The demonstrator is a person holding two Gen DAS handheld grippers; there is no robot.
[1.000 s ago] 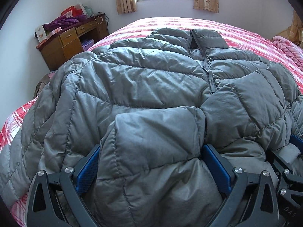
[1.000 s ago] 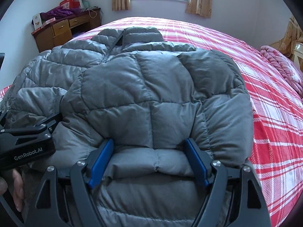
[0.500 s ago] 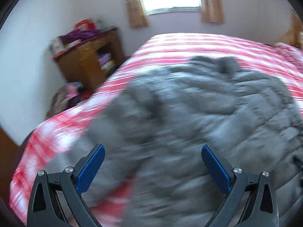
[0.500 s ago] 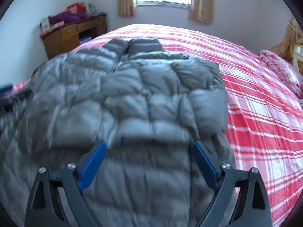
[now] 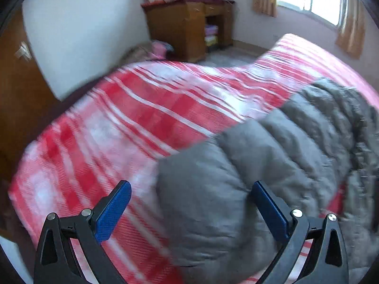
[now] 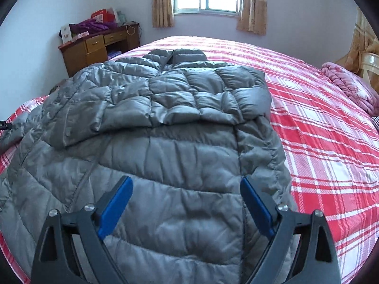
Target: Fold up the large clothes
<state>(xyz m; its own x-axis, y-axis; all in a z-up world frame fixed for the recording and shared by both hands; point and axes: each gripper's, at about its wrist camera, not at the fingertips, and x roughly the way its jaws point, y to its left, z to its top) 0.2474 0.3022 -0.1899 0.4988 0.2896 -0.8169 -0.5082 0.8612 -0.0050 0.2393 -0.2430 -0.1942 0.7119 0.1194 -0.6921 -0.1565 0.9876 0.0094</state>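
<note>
A grey quilted puffer jacket [image 6: 180, 127] lies on the red plaid bed, collar toward the window, with both sleeves folded across its chest. My right gripper [image 6: 184, 206] is open and empty, held above the jacket's lower half. In the blurred left wrist view my left gripper [image 5: 189, 208] is open and empty over the jacket's left edge [image 5: 248, 172]; its right finger [image 5: 270, 210] is close to the grey fabric, and I cannot tell whether it touches.
The red and white plaid bedspread [image 6: 319, 127] stretches right of the jacket. A pink blanket [image 6: 348, 87] lies at the far right. A wooden desk [image 6: 94, 47] with clutter stands by the left wall. A wooden door [image 5: 14, 108] is at far left.
Both grippers let go of the sleeve ends they had around them and pulled back. My left gripper swung left to the jacket's edge. The sleeves now lie folded across the chest.
</note>
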